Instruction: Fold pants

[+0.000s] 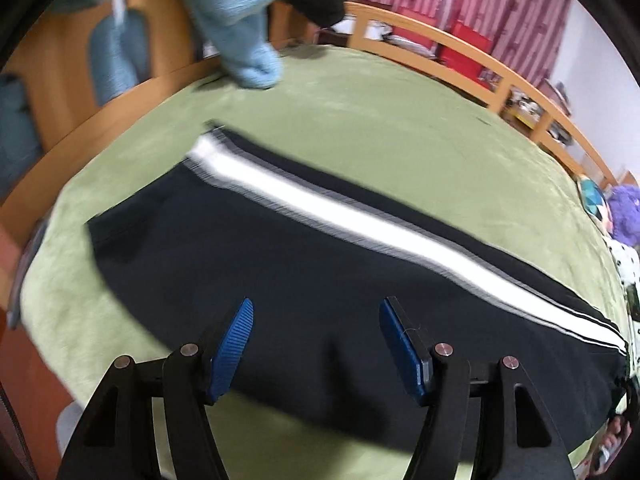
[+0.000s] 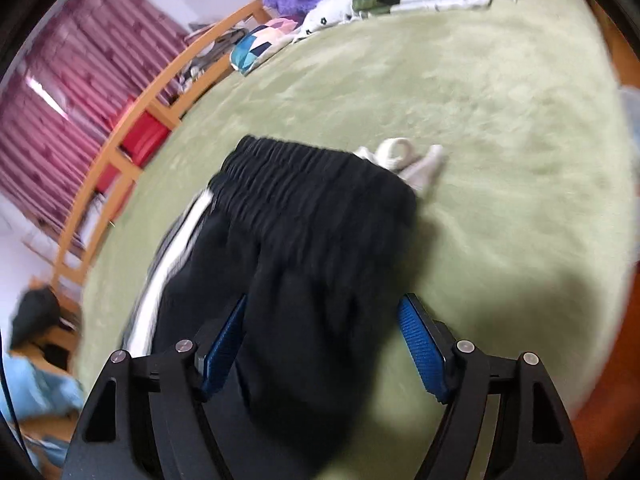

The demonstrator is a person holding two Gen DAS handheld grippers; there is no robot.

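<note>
**Now lining up on the pants, both grippers spread and empty**

Ahead of both grippers, the green bed cover (image 1: 360,120) is giving a broad flat surface for folding. The black pants (image 1: 280,264) are lying lengthwise across it, legs apparently stacked, white stripe (image 1: 320,208) facing up. The left gripper (image 1: 316,344) is hovering wide open above the leg fabric, gripping nothing. The right gripper (image 2: 320,344) is hanging equally wide over the seat, waistband (image 2: 304,168) just beyond, probably readying a pinch.
</note>
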